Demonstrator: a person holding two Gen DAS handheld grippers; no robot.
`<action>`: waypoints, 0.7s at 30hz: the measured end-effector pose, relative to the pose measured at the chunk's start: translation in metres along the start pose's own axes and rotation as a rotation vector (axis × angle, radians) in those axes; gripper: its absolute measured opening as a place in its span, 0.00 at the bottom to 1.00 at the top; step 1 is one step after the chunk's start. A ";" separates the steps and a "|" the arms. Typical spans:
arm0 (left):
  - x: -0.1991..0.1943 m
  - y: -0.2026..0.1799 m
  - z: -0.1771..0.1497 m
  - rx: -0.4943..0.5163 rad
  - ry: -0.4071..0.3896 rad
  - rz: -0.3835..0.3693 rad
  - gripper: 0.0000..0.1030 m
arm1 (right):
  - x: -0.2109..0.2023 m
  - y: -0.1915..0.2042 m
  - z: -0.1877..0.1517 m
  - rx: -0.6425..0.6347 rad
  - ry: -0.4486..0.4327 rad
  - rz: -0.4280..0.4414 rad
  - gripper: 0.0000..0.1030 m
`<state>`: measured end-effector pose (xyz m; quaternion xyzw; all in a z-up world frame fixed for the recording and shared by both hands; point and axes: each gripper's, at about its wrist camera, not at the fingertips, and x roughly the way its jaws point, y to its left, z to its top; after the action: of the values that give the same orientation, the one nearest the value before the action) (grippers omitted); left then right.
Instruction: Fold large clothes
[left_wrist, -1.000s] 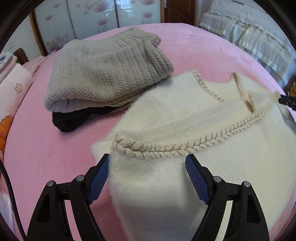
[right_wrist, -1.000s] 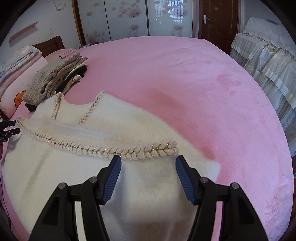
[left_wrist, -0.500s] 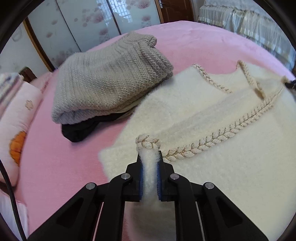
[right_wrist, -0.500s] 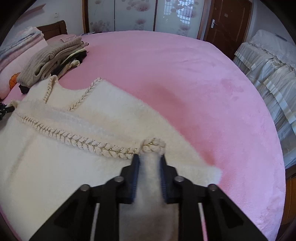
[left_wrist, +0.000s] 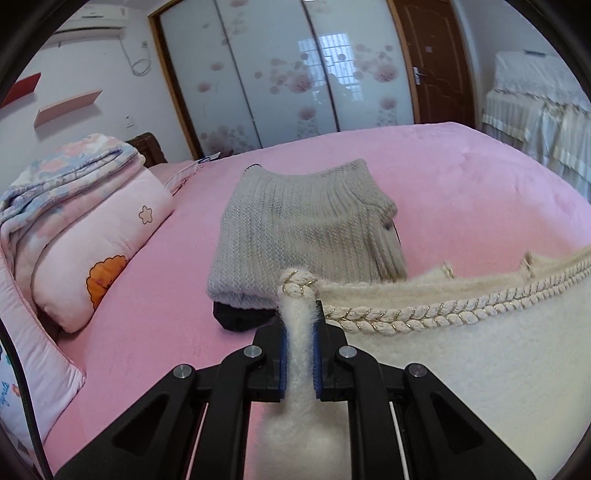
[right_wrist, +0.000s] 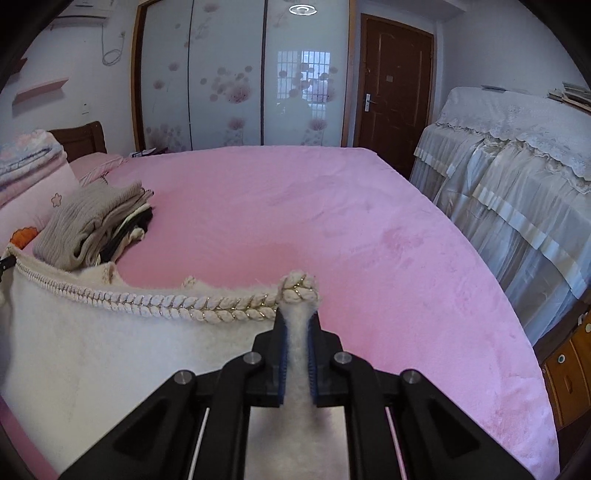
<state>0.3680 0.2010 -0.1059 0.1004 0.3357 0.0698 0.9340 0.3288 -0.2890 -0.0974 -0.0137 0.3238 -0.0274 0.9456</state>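
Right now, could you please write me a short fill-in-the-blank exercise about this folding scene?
1. The left tongs are shut on the white garment's ____ trimmed edge.
2. The right tongs are ____ on the same garment.
3. The folded grey sweater lies on a ____ bedspread.

Missing words: braided; shut; pink

Fluffy cream garment (left_wrist: 461, 369), braided trim (right_wrist: 184, 306), edge lifted off bed.

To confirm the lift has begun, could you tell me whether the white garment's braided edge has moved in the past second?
Yes. The braided edge has risen off the pink bed, now overlapping the grey sweater.
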 end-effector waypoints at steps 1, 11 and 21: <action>0.008 -0.002 0.005 -0.012 0.007 0.007 0.08 | 0.007 0.001 0.004 0.009 0.002 -0.006 0.07; 0.099 -0.027 0.007 -0.053 0.078 0.079 0.08 | 0.113 0.002 0.000 0.062 0.173 -0.115 0.07; 0.139 -0.031 -0.027 -0.086 0.165 0.028 0.09 | 0.151 0.004 -0.030 0.041 0.288 -0.132 0.10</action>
<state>0.4586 0.2022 -0.2192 0.0586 0.4066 0.1052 0.9056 0.4295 -0.2944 -0.2141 -0.0115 0.4537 -0.0978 0.8857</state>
